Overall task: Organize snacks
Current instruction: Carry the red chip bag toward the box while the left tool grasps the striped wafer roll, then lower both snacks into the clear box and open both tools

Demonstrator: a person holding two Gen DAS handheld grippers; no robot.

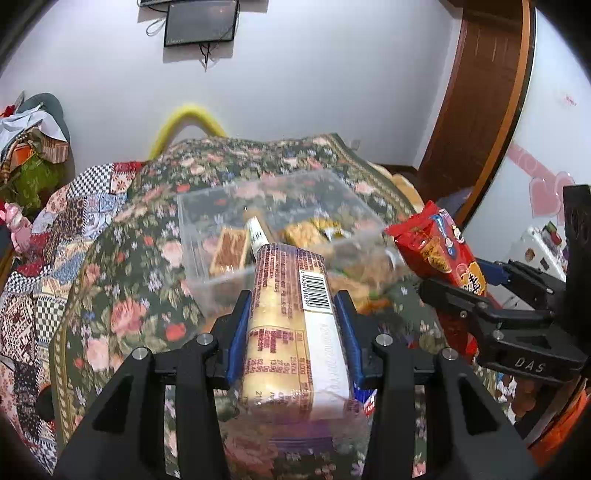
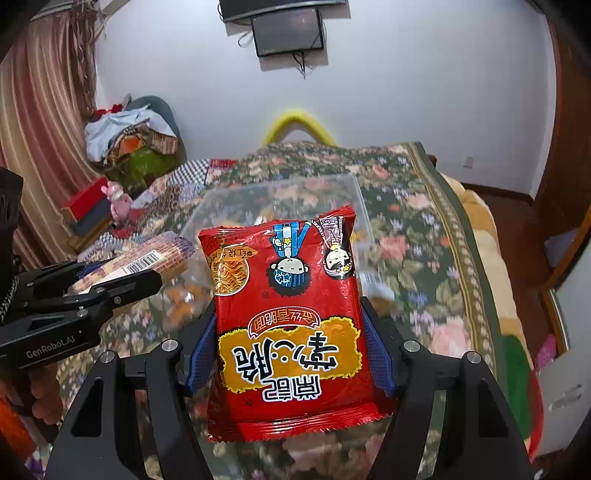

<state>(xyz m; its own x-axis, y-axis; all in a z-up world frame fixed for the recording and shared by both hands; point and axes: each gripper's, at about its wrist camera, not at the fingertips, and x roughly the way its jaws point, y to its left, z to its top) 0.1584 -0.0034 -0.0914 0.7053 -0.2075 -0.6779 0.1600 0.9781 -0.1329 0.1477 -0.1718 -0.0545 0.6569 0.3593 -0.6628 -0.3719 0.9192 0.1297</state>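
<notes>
A bin (image 1: 207, 221) sits on the bedspread (image 1: 122, 295), ahead of both grippers. Several snacks (image 1: 229, 251) lie inside it, on its floor. The left gripper (image 1: 293, 314) is before the bin's near wall, with a biscuit pack (image 1: 291, 314) between its fingers, the pack's far end reaching over that wall. The right gripper (image 2: 295, 325) is to the right of the left one, near it, with a noodle packet (image 2: 288, 317) between its fingers, before the bin's near right corner. More snacks (image 2: 184, 299) lie on the bedspread between the two grippers, just before the bin. Behind the bed is the wall, with a screen (image 1: 201, 22) on it.
</notes>
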